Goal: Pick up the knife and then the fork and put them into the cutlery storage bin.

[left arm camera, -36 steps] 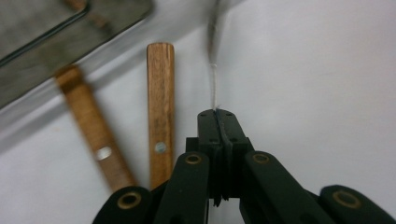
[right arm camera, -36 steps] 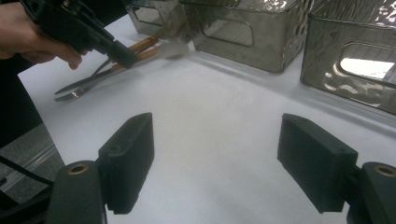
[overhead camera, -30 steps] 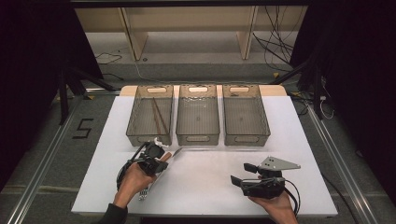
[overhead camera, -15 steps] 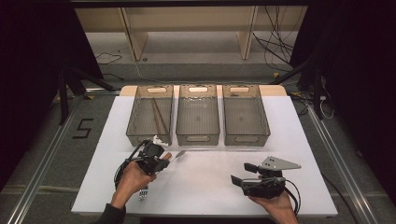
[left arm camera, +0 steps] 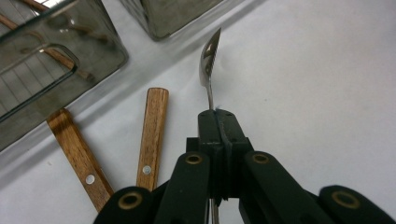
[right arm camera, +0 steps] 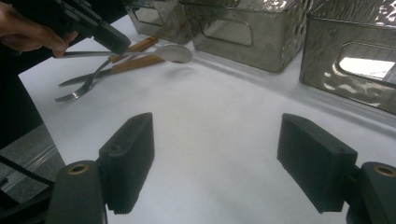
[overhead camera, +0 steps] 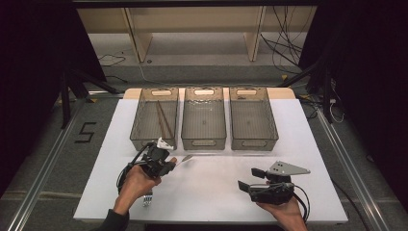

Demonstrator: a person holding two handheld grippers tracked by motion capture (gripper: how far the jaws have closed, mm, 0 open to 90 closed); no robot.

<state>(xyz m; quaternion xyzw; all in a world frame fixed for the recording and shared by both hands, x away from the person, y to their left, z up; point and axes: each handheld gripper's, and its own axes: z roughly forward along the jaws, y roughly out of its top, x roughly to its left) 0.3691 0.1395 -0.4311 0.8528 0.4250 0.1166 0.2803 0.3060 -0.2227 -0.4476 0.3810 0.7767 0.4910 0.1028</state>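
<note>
My left gripper (overhead camera: 168, 162) (left arm camera: 215, 114) is shut on the thin handle of a metal spoon (left arm camera: 208, 60), which sticks out ahead of the jaws above the white table. In the high view the spoon (overhead camera: 185, 159) points right, just in front of the left bin (overhead camera: 154, 143). From the right gripper view the spoon (right arm camera: 175, 52) hangs level off the left gripper (right arm camera: 100, 30). My right gripper (overhead camera: 248, 180) (right arm camera: 224, 158) rests at the front right of the table, jaws wide open with nothing between them.
Two wood-handled utensils (left arm camera: 152, 135) (left arm camera: 77, 151) lie under the left gripper, and a fork (overhead camera: 147, 199) (right arm camera: 77, 91) lies near the front edge. Three smoky clear bins stand in a row: the left holds brown sticks (overhead camera: 162, 118), then the middle (overhead camera: 203, 142) and right (overhead camera: 254, 142).
The left hand has drifted slightly toward the table's front with the spoon still in the jaws. The right hand has stayed put.
</note>
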